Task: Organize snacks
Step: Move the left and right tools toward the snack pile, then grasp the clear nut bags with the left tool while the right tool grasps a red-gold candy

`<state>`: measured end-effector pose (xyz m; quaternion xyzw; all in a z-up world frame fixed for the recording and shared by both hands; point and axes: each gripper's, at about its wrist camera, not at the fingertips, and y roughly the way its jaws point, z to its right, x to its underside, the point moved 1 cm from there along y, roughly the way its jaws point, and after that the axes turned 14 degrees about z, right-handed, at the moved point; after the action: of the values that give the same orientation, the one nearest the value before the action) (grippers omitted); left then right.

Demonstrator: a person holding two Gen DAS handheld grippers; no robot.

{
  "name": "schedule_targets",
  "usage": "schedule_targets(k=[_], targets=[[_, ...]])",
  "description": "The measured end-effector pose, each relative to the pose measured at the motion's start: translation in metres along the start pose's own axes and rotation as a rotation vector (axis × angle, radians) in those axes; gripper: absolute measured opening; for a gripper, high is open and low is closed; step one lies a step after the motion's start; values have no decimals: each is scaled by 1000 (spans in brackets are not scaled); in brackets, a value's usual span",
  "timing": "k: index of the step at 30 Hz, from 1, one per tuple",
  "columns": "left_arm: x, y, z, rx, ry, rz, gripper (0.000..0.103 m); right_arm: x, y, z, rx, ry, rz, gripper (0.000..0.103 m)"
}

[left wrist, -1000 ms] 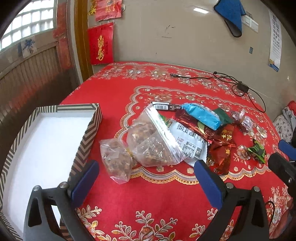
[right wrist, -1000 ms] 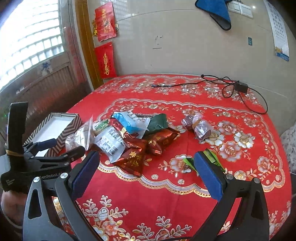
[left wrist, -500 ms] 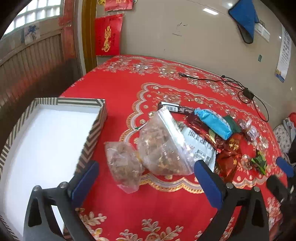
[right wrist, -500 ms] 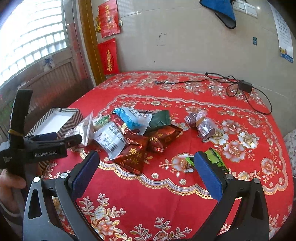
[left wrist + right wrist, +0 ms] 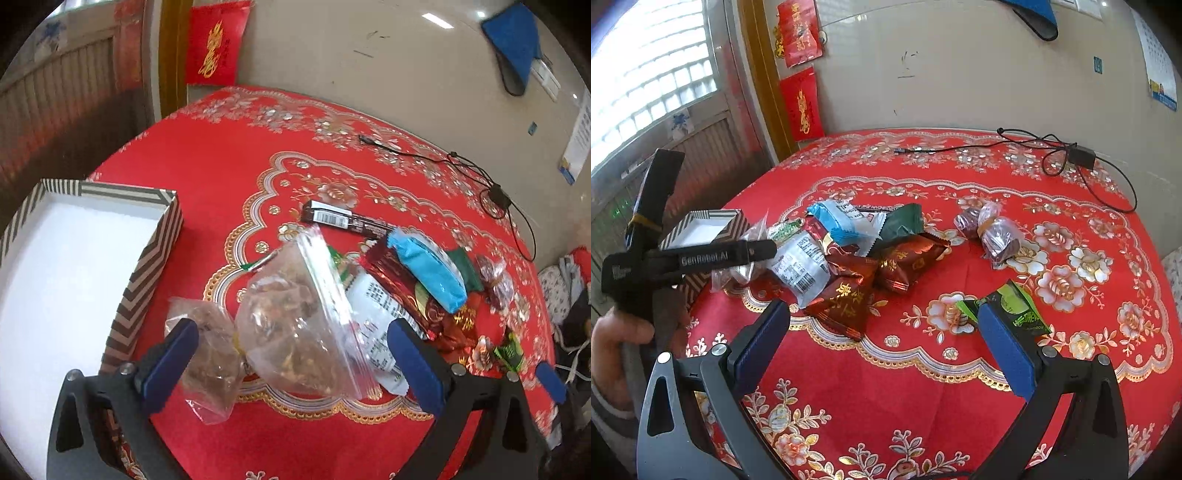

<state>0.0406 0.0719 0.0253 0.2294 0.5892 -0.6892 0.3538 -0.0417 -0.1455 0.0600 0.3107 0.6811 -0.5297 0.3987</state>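
A: Change since a second ago: your left gripper (image 5: pixel 291 363) has closed in on the snack pile; the two clear bags now sit between its fingers (image 5: pixel 173 349). Your right gripper (image 5: pixel 882 343) has barely shifted.

B: Finger state?

A: Left: spread wide, holding nothing. Right: spread wide, holding nothing, hovering over the red counter (image 5: pixel 960 387) short of the pile.

B: Item one?

A: Large clear zip bag (image 5: pixel 295 325), brown pieces inside, lying on the counter just right of the striped box (image 5: pixel 147 266). Judged soft, light, slippery film; contents likely brittle. You would do best to pinch the flat zip strip along its upper right edge, not the bulge.

B: Item two?

A: Small clear bag (image 5: pixel 210 350), tied at the neck, touching the zip bag's left side, nearest the box. Judged limp; take the gathered neck.

B: Remainder?

A: Blue packet (image 5: pixel 842 221), white labelled packet (image 5: pixel 801 266), red foil packets (image 5: pixel 849 295), dark green packet (image 5: pixel 901 221), overlapping in one heap. Green sachet (image 5: pixel 1015 310) apart, beside your right fingers. Twin wrapped bundle (image 5: pixel 993 236) apart, further back. The box holds nothing visible.
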Motion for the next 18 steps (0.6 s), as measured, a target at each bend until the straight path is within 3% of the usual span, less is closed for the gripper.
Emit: schedule_targets(k=[10,18], targets=[[-3,5,-10,-20,-24,-8,103,0,2,-4,-26,-19,-7,102],[-2,10,-12,-63,19,11,103,4,22,-11,-53,-28,-81,102]])
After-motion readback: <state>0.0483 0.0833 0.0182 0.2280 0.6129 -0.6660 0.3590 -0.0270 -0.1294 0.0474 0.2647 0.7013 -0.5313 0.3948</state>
